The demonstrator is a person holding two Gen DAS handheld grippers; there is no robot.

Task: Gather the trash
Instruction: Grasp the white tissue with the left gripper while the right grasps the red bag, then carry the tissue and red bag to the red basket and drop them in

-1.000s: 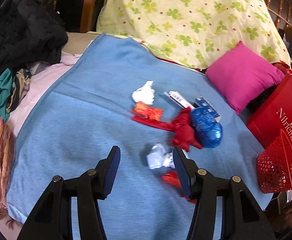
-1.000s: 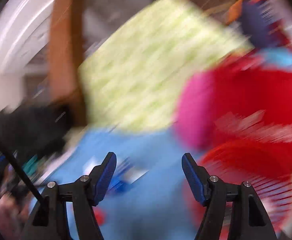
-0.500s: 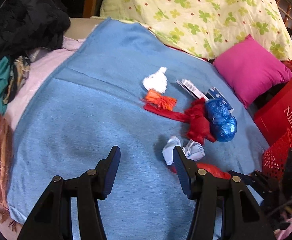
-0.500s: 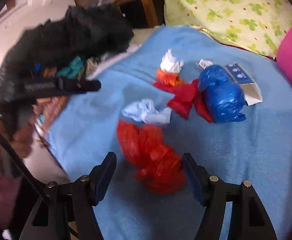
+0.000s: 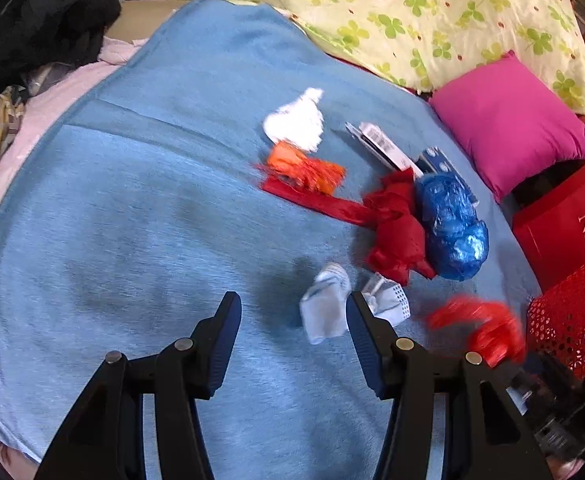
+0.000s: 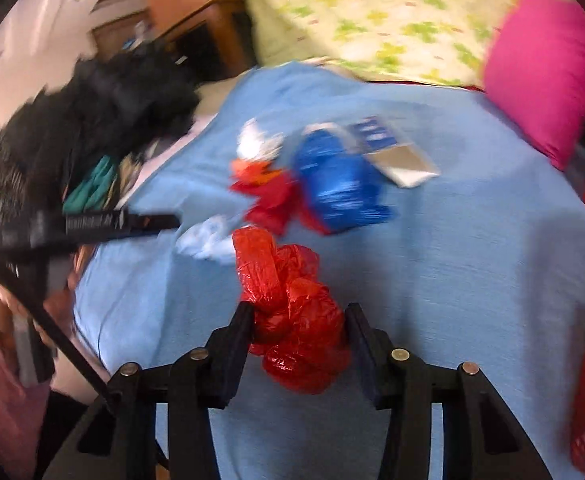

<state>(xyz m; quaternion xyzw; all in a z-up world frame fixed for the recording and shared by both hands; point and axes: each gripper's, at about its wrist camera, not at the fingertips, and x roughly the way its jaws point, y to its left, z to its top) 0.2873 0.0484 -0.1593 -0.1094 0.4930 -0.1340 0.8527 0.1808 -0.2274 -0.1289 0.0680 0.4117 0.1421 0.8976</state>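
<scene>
1. right gripper [image 6: 298,330]: pinching red bag [image 6: 292,312], both pads against its crumpled sides, over blue blanket [image 6: 472,248].
2. left gripper [image 5: 292,318]: spread wide, holding nothing, hovering over blanket [image 5: 132,220].
3. pale blue wad [image 5: 326,308]: on blanket just ahead of left gripper, beside its right finger [image 5: 366,340].
4. red bag in left view [image 5: 488,322]: blurred, right of wad, near red basket [image 5: 564,320].
5. beyond wad: dark red scrap [image 5: 392,224] touching blue bag [image 5: 452,228].
6. further: orange scrap [image 5: 304,166], then white tissue [image 5: 296,122]; box [image 5: 380,146] to their right.
7. farthest: pink pillow [image 5: 512,120], clover sheet [image 5: 432,12]; black clothes [image 5: 44,16] far left.
</scene>
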